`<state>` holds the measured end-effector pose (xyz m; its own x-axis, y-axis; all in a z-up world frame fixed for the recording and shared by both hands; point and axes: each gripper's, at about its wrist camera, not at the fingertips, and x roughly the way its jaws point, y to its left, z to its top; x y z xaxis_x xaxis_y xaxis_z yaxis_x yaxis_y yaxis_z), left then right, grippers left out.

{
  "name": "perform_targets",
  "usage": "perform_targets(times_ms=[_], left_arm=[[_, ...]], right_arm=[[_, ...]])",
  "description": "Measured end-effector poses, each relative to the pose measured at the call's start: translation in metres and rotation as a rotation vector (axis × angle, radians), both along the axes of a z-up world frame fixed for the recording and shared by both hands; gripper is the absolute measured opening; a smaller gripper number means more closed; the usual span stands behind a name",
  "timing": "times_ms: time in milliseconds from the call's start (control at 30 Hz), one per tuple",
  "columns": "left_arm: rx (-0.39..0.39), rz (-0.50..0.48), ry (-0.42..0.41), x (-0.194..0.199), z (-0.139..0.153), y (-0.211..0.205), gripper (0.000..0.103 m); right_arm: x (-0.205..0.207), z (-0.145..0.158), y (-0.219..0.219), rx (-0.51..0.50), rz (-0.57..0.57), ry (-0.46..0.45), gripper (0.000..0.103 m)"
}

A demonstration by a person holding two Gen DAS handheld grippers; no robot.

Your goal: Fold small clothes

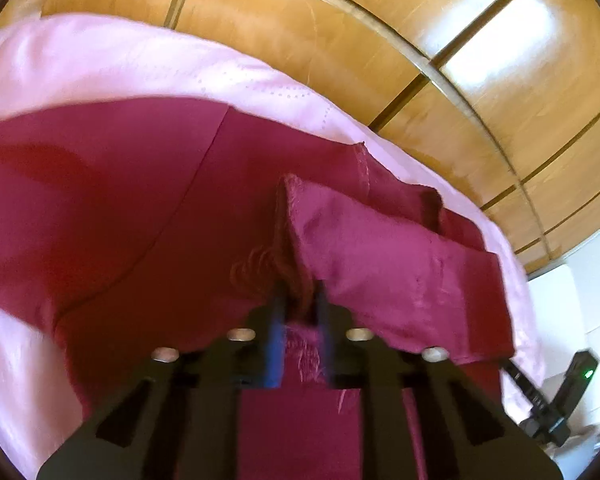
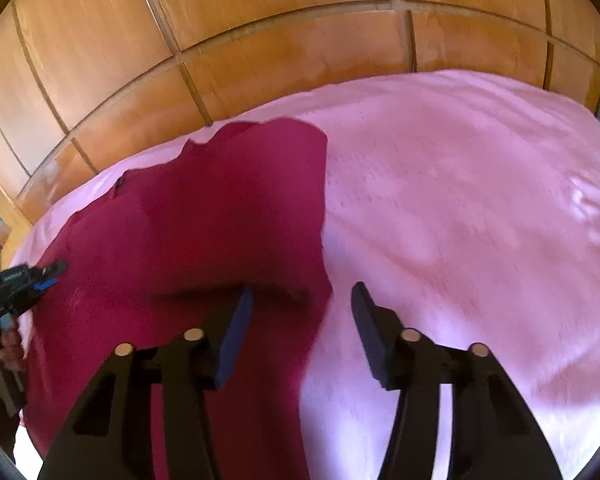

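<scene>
A dark red garment (image 2: 204,216) lies spread on a pink bedsheet (image 2: 460,200), with glossy wooden wardrobe panels (image 2: 228,20) rising just beyond the far edge of the bed.

At the far left of the right wrist view, a person's hand (image 2: 8,344) holds the left gripper (image 2: 58,270), whose tip meets the left edge of the garment. In the left wrist view that left gripper (image 1: 300,300) is clenched on a gathered ridge of the red cloth, its blue-padded fingers (image 1: 278,320) pressed close with a fold of fabric pinched between them. From that pinch a folded flap with a stitched hem (image 1: 380,248) drapes away to the right, overlying another layer of the same garment. The pink sheet shows as a pale band beyond the garment and along the near left.

Further right, the right gripper (image 2: 302,300) hovers over the garment's right edge with its jaws parted. Its left finger (image 2: 236,332) stands over the red cloth and its right finger over bare pink sheet, so the garment's edge runs between them; no cloth is visibly pinched. To the right the sheet stretches bare, dappled with patches of light (image 2: 592,208).
</scene>
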<state>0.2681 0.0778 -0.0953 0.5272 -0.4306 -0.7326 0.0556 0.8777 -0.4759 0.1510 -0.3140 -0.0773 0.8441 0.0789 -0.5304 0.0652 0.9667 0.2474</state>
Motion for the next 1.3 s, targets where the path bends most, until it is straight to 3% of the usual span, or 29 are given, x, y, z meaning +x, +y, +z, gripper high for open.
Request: perform_targets(times_ms=[33, 100, 167, 267, 367, 400, 467, 567, 633, 767, 800, 833, 867, 900, 967, 1000, 1033, 1100, 1133, 1167, 1267, 1300], left_arm=[[0.008, 0.005, -0.024, 0.0, 0.006, -0.001, 0.009], [-0.017, 0.016, -0.078, -0.003, 0.021, 0.005, 0.009], [-0.024, 0.031, -0.13, -0.009, 0.036, 0.013, 0.009], [0.102, 0.03, -0.116, -0.009, 0.028, 0.015, 0.009], [0.164, 0.017, -0.04, -0.006, 0.002, 0.014, 0.009], [0.169, 0.013, -0.039, -0.008, -0.002, 0.012, 0.009], [0.193, 0.006, -0.06, -0.012, -0.003, 0.01, 0.009], [0.207, -0.002, -0.07, -0.012, -0.001, 0.008, 0.009], [0.211, -0.008, -0.075, -0.012, 0.0, 0.008, 0.009], [0.211, -0.012, -0.078, -0.012, -0.003, 0.01, 0.009], [0.21, -0.011, -0.081, -0.013, -0.002, 0.011, 0.009], [0.212, -0.007, -0.086, -0.013, -0.001, 0.01, 0.009], [0.216, -0.003, -0.096, -0.014, 0.001, 0.009, 0.009], [0.219, 0.001, -0.107, -0.016, 0.002, 0.009, 0.009], [0.229, 0.003, -0.123, -0.018, 0.005, 0.008, 0.009], [0.237, 0.001, -0.121, -0.017, 0.004, 0.006, 0.009], [0.249, -0.004, -0.109, -0.014, 0.0, 0.003, 0.009], [0.27, -0.003, -0.089, -0.009, -0.006, -0.001, 0.009], [0.282, -0.002, -0.081, -0.007, -0.007, -0.003, 0.009], [0.295, 0.001, -0.075, -0.004, -0.008, -0.006, 0.009], [0.268, 0.018, -0.062, -0.003, -0.006, -0.002, 0.011], [0.25, 0.023, -0.058, -0.004, -0.005, 0.002, 0.011]], right_arm=[[0.004, 0.003, -0.001, 0.007, -0.011, -0.007, 0.023], [0.004, 0.008, -0.006, 0.043, -0.032, -0.039, 0.014], [-0.001, 0.012, -0.005, 0.042, -0.013, -0.067, 0.013], [-0.003, 0.001, 0.01, -0.069, 0.053, -0.004, 0.015], [-0.013, 0.0, 0.018, -0.131, 0.082, 0.023, 0.038], [-0.018, 0.003, 0.019, -0.135, 0.091, 0.013, 0.051], [-0.029, 0.016, 0.018, -0.129, 0.098, -0.033, 0.061], [-0.023, 0.037, 0.009, -0.018, 0.126, -0.087, 0.091], [-0.004, 0.041, -0.008, 0.094, 0.105, -0.098, 0.095], [0.067, 0.02, -0.051, 0.402, 0.079, 0.014, 0.084], [0.083, 0.012, -0.057, 0.46, 0.078, 0.049, 0.073], [0.098, 0.003, -0.062, 0.517, 0.071, 0.089, 0.041], [0.104, 0.0, -0.063, 0.531, 0.067, 0.105, 0.024], [0.105, 0.004, -0.061, 0.522, 0.067, 0.089, 0.014], [0.089, 0.023, -0.052, 0.44, 0.073, -0.009, 0.011], [0.08, 0.033, -0.046, 0.371, 0.064, -0.049, 0.01], [0.069, 0.043, -0.033, 0.234, 0.025, -0.086, 0.01], [0.071, 0.044, -0.013, 0.031, -0.047, -0.071, 0.01], [0.082, 0.036, -0.002, -0.07, -0.071, -0.016, 0.01], [0.09, 0.028, 0.001, -0.103, -0.072, 0.023, 0.011], [0.109, 0.012, 0.002, -0.125, -0.093, 0.084, 0.025], [0.108, 0.013, -0.002, -0.109, -0.106, 0.08, 0.042]])
